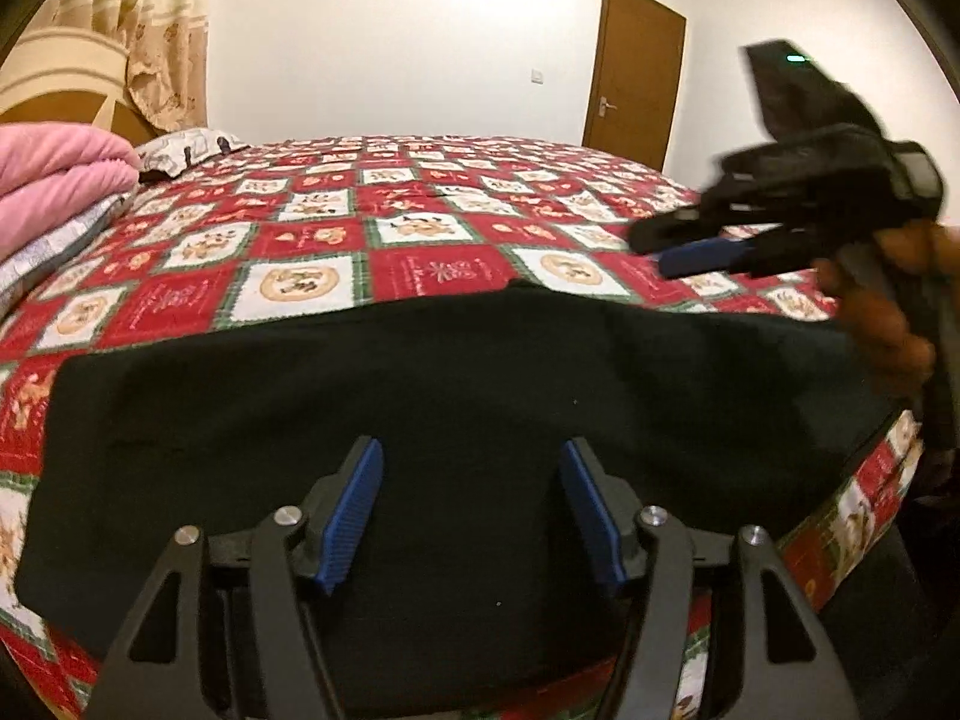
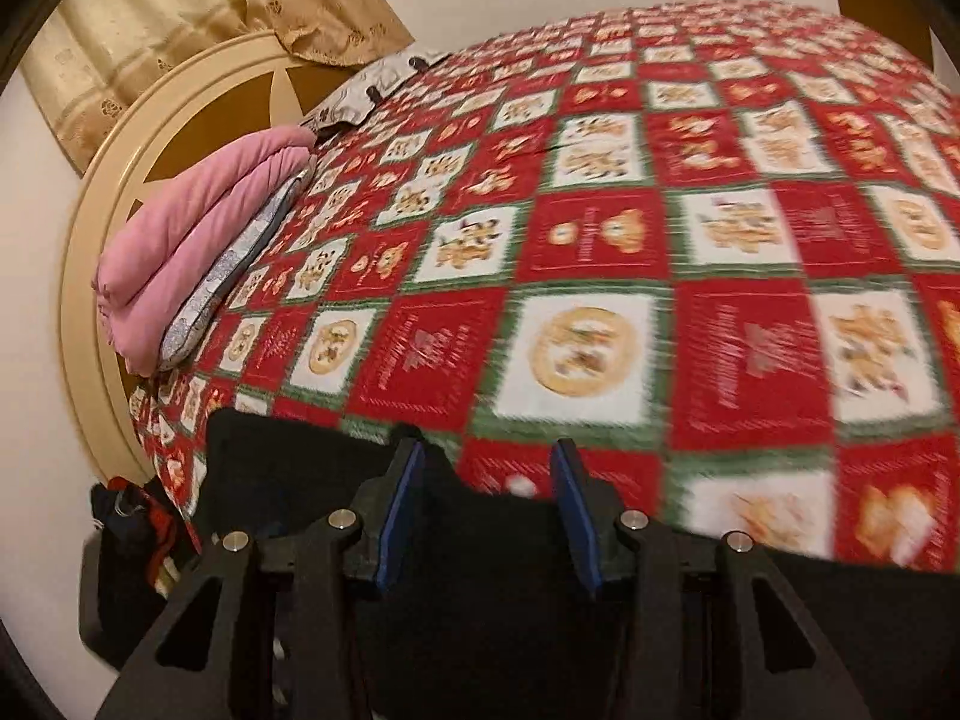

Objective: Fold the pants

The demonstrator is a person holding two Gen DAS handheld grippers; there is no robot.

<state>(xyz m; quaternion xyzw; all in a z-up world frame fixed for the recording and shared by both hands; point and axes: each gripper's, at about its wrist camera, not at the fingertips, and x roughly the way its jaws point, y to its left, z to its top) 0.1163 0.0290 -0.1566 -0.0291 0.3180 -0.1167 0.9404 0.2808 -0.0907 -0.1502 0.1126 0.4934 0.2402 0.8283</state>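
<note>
**A:** Pants [image 1: 420,396] status? Start at the grippers.

**B:** Left gripper [image 1: 471,510]: jaws wide apart, nothing between them. It hangs over the near part of the dark cloth; can't tell if the pads [image 1: 351,519] touch it.

**A:** Right one?

**B:** Right gripper [image 2: 486,516]: also spread wide, holding nothing. From its own camera it sits above the far edge of the pants [image 2: 336,480], bedspread [image 2: 750,330] showing past the tips. In the left view it appears as a blurred shape [image 1: 702,243] on the right, raised over the bed, jaws pointing left, a hand [image 1: 888,324] on its grip.

**A:** Pants themselves?

**B:** Black, lying flat on the near edge of the bed, spread wide left to right. Far edge has a slight bump near the middle.

**A:** Surroundings?

**B:** Red, white and green checked bedspread [image 1: 420,228]. Pink blanket [image 1: 66,174] folded on a pillow [image 2: 234,276] at the left by the headboard [image 2: 108,180]. Curtain [image 1: 162,24] behind it, brown door [image 1: 636,78] on the far wall.
</note>
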